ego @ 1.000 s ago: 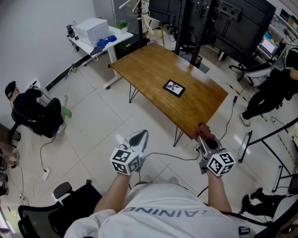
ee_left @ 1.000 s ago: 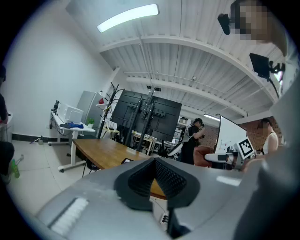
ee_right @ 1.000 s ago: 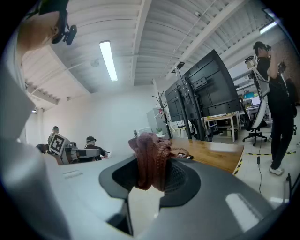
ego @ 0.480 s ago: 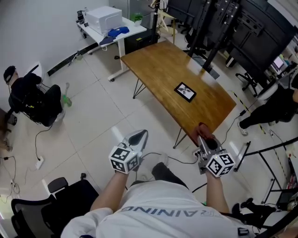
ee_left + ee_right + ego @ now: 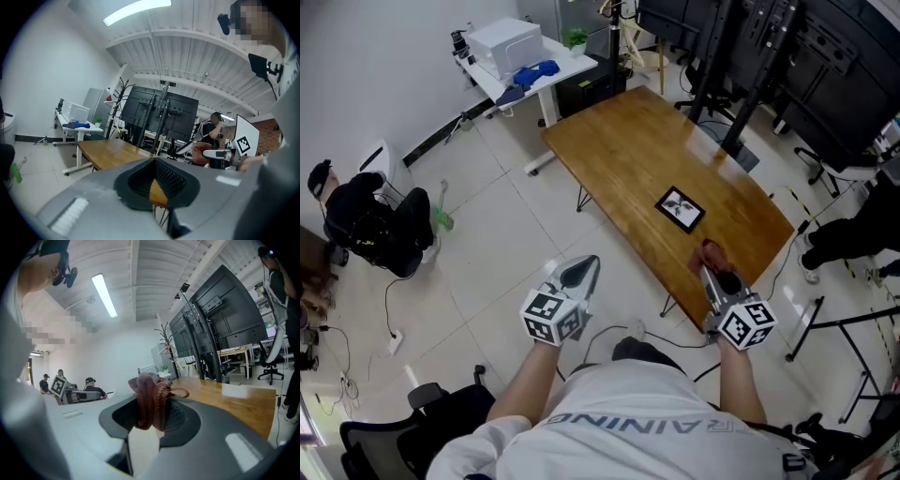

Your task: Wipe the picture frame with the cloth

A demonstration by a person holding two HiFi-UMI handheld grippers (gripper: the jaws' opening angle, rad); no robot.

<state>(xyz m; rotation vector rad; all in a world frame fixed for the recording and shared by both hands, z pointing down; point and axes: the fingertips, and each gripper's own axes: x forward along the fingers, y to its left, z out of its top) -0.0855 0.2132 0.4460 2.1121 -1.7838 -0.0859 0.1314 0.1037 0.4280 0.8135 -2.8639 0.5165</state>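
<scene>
There's the right gripper (image 5: 717,281) clamped on the bunched reddish-brown cloth (image 5: 709,254) just over the long wooden table (image 5: 619,141)'s near edge, left gripper (image 5: 579,274) pinched empty beside that table, and the small black picture frame (image 5: 680,209), apparently loose toward its near end, could skid when wiped unbraced.

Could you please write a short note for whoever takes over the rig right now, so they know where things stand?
Left gripper: fingers together, holding nothing, held over the floor short of the wooden table.
Right gripper: shut on the reddish-brown cloth, at the table's near end.
Picture frame: lies flat on the table beyond the right gripper, apart from the cloth.
Done: cloth is in hand.
Left: bring the cloth onto the frame and wipe it; no wiping contact yet. The empty left gripper could probably steady the frame.
</scene>
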